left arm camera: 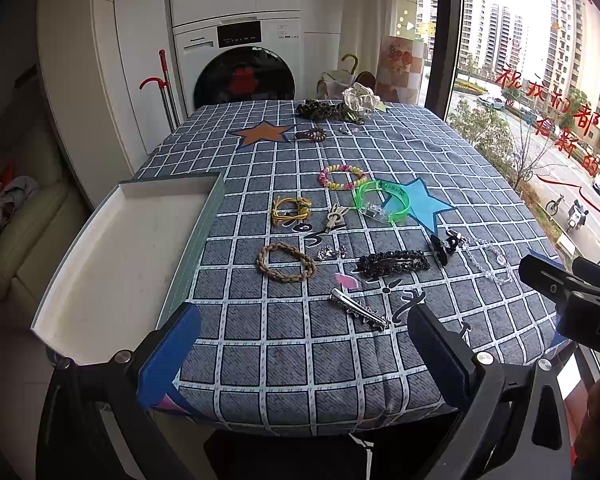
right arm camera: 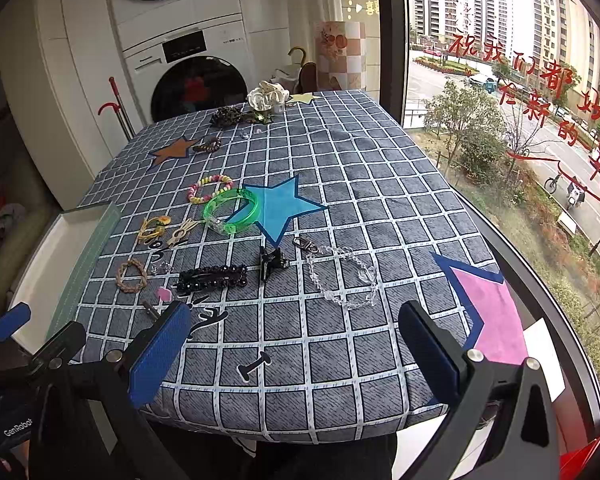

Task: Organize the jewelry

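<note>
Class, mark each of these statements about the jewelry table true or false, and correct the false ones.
1. Both grippers, left gripper and right gripper, are open and hold nothing. True.
2. The green bangle lies inside the white tray. False: it lies on the checked tablecloth; the tray holds no jewelry.
3. The clear bead chain lies right of the black beaded hair clip. True.
4. The braided brown ring rests on the orange star. False: it lies near the tray.

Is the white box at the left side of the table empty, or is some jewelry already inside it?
Empty, as far as visible: the box shows only its bare white floor, and the pieces, such as the green bracelet, lie on the tablecloth.
</note>
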A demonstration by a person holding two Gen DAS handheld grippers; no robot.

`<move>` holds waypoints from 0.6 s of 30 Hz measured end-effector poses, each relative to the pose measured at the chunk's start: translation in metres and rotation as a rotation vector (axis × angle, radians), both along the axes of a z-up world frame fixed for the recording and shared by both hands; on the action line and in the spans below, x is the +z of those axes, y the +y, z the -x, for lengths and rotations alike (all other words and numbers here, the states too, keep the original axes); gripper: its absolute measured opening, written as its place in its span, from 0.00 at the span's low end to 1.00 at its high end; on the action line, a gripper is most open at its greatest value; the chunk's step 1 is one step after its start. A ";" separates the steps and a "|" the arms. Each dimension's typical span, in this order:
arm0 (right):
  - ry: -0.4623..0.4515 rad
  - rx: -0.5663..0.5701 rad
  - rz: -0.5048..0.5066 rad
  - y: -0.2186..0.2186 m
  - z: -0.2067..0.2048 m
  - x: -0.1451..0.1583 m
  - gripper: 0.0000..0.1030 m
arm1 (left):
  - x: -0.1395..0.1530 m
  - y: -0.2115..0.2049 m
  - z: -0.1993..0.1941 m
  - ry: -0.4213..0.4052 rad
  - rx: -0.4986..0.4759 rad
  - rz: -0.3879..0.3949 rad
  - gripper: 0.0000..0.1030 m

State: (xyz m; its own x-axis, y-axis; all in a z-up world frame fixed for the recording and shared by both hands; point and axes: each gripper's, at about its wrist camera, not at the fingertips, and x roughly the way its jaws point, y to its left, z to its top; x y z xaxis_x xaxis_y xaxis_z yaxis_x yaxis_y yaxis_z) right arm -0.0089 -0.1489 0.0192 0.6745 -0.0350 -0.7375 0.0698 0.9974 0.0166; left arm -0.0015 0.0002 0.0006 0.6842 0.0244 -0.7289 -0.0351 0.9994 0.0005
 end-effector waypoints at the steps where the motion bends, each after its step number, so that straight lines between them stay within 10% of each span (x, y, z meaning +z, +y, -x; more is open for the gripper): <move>1: 0.001 0.000 -0.001 0.000 0.000 0.000 1.00 | 0.000 0.000 0.000 0.000 0.000 0.000 1.00; 18: 0.014 0.002 -0.006 -0.003 -0.002 -0.002 1.00 | -0.006 -0.003 -0.003 0.013 -0.005 -0.002 1.00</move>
